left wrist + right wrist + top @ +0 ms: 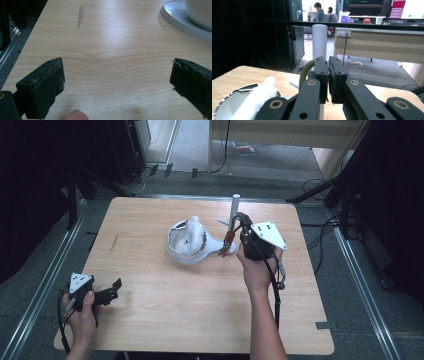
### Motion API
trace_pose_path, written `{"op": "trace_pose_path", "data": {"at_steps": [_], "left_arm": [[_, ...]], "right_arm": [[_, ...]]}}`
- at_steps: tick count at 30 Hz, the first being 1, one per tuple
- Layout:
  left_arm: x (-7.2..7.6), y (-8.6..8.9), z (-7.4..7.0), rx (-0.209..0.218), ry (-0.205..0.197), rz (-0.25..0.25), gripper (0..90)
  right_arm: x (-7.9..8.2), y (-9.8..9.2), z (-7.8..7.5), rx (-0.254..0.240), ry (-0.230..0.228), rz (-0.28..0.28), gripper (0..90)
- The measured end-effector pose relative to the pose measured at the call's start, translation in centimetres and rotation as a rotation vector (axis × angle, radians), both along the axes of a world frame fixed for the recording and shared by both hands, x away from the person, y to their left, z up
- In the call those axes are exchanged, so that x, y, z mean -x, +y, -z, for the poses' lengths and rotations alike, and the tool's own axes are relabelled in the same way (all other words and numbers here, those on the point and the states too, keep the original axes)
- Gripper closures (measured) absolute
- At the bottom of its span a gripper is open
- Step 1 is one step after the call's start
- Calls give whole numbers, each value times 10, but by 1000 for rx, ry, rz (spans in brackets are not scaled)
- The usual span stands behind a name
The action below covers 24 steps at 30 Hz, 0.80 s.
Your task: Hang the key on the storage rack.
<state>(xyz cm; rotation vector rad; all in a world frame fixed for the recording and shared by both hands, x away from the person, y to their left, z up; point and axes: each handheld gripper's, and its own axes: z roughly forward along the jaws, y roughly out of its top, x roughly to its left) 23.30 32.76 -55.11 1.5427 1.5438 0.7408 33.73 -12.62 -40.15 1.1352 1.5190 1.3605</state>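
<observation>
The right tool (236, 226) clamps a white upright rod (235, 206) beside the bowl (186, 251) (cloth-filled); the left tool (114, 289) gapes over bare surface (165, 295).

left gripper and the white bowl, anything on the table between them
Nothing: in the high view, bare wood runs from the left gripper to the white bowl. The left gripper view shows the same bare tabletop ahead of its open jaws.
</observation>
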Motion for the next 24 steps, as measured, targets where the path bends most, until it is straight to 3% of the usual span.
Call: {"op": "trace_pose_path", "data": {"at_steps": [13, 14, 24], "left_arm": [[1, 0, 0, -6, -5, -6, 4], [1, 0, 0, -5, -5, -6, 4], [0, 0, 0, -2, -4, -9, 4]], "right_arm": [[-17, 0, 12, -31, 31, -7, 860], [-20, -1, 14, -40, 23, 13, 791], [-21, -9, 18, -56, 39, 47, 698]]}}
